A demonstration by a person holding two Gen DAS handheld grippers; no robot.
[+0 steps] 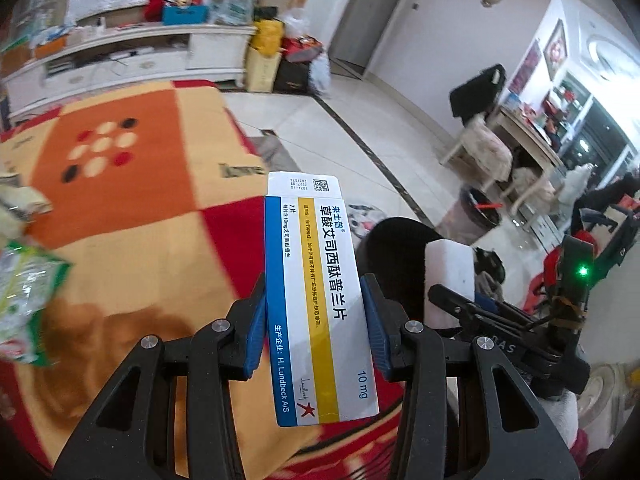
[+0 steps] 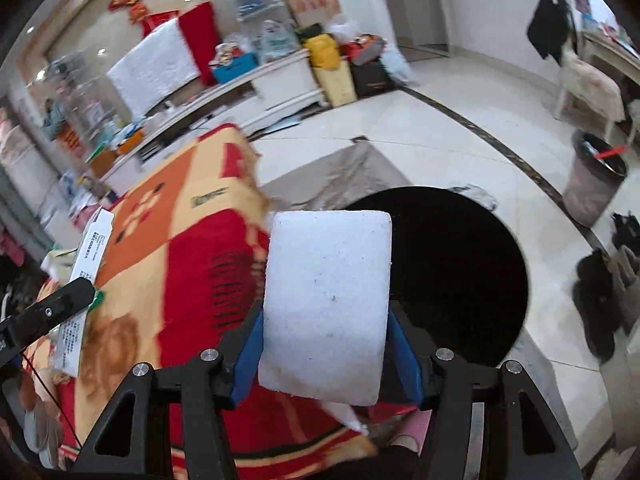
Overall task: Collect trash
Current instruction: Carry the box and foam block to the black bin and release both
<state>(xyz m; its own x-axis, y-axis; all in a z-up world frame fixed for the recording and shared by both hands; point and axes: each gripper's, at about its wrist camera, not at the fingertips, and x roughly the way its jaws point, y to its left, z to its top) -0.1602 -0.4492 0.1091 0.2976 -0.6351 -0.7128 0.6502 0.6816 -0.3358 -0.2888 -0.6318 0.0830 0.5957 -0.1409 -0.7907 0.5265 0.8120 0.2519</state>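
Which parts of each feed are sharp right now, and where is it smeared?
Left wrist view: medicine box crisp and readable between the jaws, blanket and green wrapper motion-blurred. Right wrist view: white foam block sharp, blanket and shelving streaked; fisheye bends both edges.

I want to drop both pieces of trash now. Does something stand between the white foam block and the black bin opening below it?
Nothing visible does. The white foam block, held in the right gripper, hangs at the edge of the black bin opening. The blanket lies to its left.

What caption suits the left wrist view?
Left gripper grips a medicine box above a blanket.
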